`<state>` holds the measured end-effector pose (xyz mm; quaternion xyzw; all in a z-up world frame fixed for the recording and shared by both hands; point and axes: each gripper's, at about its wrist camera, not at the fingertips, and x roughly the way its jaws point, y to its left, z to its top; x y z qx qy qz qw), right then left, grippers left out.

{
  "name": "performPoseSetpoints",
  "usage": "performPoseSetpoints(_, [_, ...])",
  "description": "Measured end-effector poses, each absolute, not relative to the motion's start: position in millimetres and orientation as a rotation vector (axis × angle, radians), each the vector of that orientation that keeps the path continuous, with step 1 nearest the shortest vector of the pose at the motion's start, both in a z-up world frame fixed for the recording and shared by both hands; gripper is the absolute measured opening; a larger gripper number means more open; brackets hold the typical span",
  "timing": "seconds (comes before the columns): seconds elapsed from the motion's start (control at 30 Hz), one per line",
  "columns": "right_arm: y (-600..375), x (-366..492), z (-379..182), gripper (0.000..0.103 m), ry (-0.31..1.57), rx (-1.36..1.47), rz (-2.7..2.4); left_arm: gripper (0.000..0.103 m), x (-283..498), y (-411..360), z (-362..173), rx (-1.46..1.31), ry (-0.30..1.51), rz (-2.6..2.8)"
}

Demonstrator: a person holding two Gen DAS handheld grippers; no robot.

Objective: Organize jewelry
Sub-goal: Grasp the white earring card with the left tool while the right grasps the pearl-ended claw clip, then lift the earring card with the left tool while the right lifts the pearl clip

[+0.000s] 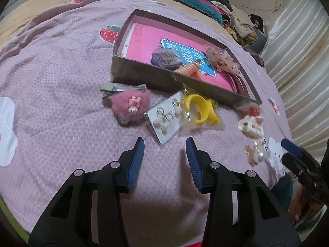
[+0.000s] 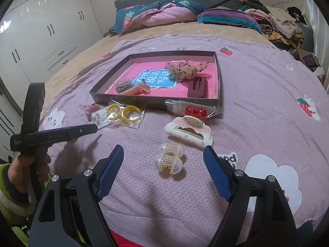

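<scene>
Left wrist view: the left tongs (image 1: 165, 144) hang over the pink blanket (image 1: 61, 123) of the bed, with the jaws partly apart and nothing between them. Just ahead of the tips lies the card with pearl earrings (image 1: 164, 121), tilted, its near corner pointing into the gap between the jaws without touching them. Touching the card on its right side is the clear bag with yellow rings (image 1: 200, 111). Ahead and to the left of the tongs lies the fluffy pink hair clip (image 1: 128, 107). Farther ahead stands the open tray (image 1: 144, 76) with a pink floor; in it I see a small clear case (image 1: 165, 58), an orange spiral hair tie (image 1: 189, 69), a dotted bow (image 1: 223, 58) and a dark red clip (image 1: 238, 82).

In the right wrist view the right tongs (image 2: 163, 152) are wide open and hold nothing. Between the blue pads (image 2: 216, 175), a little ahead of them, lies the clear bubble claw clip (image 2: 169, 159), not touched by either pad. Just beyond the right pad lies the white cloud-shaped claw clip (image 2: 189, 129). Farther ahead, against the near wall of the tray, is the packet with a red clip (image 2: 194, 109). A hand (image 2: 26, 170) in a green-yellow sleeve holds the left tongs at the left side of this view.
</scene>
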<state>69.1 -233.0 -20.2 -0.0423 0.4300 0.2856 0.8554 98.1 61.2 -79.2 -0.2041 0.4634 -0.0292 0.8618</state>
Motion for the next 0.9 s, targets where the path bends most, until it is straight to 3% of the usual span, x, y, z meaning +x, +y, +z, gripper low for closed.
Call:
performPoseSetpoints(0.2, [-226,76,-34,0.079,0.940,-0.100,0.604,0.033,109,69,-82,-0.461,0.951,-0.078])
performPoseSetpoints(0.4, [-218,83,-51,0.079,0.985,-0.102,0.611,0.016,115,76,-84,-0.494,0.933,-0.097])
performPoseSetpoints(0.47, [-216,86,-56,0.078,1.003,-0.096,0.611,0.015,116,77,-84,-0.502,0.932,-0.103])
performPoseSetpoints(0.5, [-215,87,-60,0.075,1.017,-0.093,0.609,0.014,115,78,-84,-0.504,0.930,-0.106])
performPoseSetpoints(0.63, [-209,89,-72,0.040,1.063,-0.108,0.611,0.012,112,77,-78,-0.480,0.917,-0.109])
performPoseSetpoints(0.67, [-208,88,-73,0.036,1.060,-0.118,0.612,0.011,111,77,-76,-0.475,0.913,-0.109])
performPoseSetpoints(0.9, [-199,75,-65,0.036,1.018,-0.151,0.669,0.007,96,71,-55,-0.406,0.859,-0.106])
